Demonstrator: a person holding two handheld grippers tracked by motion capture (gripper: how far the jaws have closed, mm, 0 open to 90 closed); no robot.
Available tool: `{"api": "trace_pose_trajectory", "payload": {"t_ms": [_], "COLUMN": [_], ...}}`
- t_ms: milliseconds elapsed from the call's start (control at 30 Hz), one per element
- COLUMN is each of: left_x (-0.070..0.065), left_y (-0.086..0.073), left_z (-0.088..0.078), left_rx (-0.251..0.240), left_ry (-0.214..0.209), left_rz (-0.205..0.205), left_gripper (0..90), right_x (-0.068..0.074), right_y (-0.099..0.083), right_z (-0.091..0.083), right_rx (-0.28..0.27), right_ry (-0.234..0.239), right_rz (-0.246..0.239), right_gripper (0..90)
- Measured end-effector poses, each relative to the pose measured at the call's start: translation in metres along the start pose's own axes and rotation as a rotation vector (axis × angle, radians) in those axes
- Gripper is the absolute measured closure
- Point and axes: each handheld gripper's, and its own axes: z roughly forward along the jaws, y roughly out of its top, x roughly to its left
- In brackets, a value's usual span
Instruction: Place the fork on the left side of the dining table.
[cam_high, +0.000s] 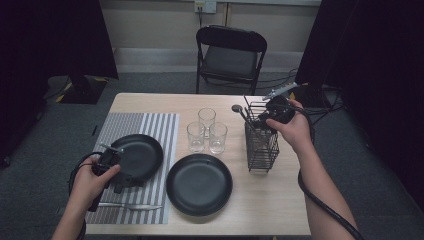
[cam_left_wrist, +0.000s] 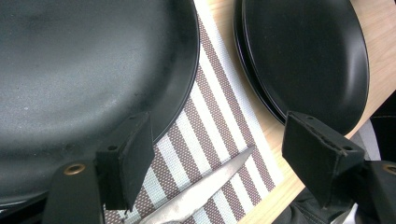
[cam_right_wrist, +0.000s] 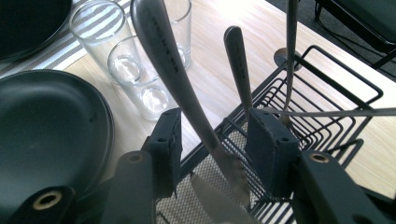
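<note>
1. The right tongs (cam_right_wrist: 212, 149) hang over the wire cutlery caddy (cam_high: 261, 145) at the right of the counter (cam_high: 260, 210), jaws half open, astride a knife handle (cam_right_wrist: 168, 60) standing in the caddy; the pads are not pressing on it.
2. The left tongs (cam_left_wrist: 217, 154) stand wide open and empty over the striped placemat (cam_left_wrist: 210, 116), near the left black plate (cam_left_wrist: 70, 70), with a knife (cam_left_wrist: 205, 186) lying below them.
</note>
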Motion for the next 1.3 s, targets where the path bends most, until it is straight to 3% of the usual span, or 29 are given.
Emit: {"api": "trace_pose_trajectory", "payload": {"t_ms": [400, 467, 567, 867, 1300], "left_x": [0.002, 0.003, 0.001, 0.002, 0.001], "left_y": [-0.001, 0.0, 0.0, 0.0, 0.0], "left_z": [-0.001, -0.002, 0.0, -0.001, 0.002], "left_rx": [-0.013, 0.003, -0.008, -0.002, 0.0], "left_ry": [-0.006, -0.003, -0.008, -0.006, 0.001], "left_rz": [-0.014, 0.004, -0.012, 0.0, -0.002], "left_gripper": [25.0, 25.0, 25.0, 25.0, 25.1], "right_x": [-0.012, -0.013, -0.014, -0.013, -0.017], "right_y": [0.007, 0.008, 0.01, 0.019, 0.021], "right_z": [0.007, 0.007, 0.01, 0.017, 0.028], "right_rx": [-0.004, -0.003, -0.008, 0.0, 0.007], "right_ry": [-0.021, -0.026, -0.025, -0.023, -0.028], "right_rz": [0.021, 0.025, 0.023, -0.006, 0.017], "right_gripper": [57.4, 57.4, 57.4, 57.7, 59.2]}}
